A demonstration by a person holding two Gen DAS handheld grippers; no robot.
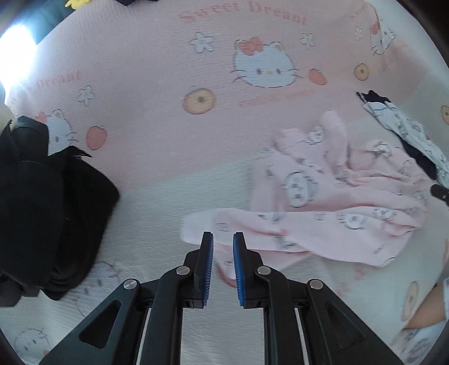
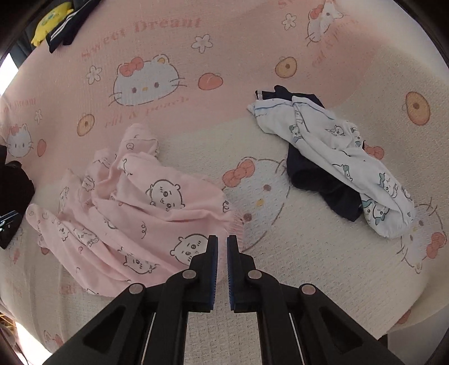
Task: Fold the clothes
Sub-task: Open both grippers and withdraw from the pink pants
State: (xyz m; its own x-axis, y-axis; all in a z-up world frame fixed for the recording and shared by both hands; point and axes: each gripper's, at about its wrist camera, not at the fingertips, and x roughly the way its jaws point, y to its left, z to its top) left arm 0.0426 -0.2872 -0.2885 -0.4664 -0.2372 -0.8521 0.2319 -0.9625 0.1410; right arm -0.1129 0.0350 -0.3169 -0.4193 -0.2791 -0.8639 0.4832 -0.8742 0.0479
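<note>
A crumpled pink garment (image 2: 134, 216) printed with small cartoon faces lies on the bed; it also shows in the left wrist view (image 1: 331, 202). My left gripper (image 1: 223, 238) is open, its tips just above the garment's near left end, holding nothing. My right gripper (image 2: 222, 241) has its jaws a narrow gap apart, empty, at the garment's elastic waistband edge (image 2: 235, 221). A white printed garment (image 2: 345, 162) lies over a dark navy one (image 2: 322, 182) to the right; the white one shows in the left wrist view (image 1: 407, 132).
The bed cover (image 2: 196, 84) is pink and cream with cat and peach prints. A black garment pile (image 1: 47, 207) lies at the left. A yellow plush toy (image 2: 50, 19) and a dark striped garment (image 2: 70, 25) lie at the far left corner.
</note>
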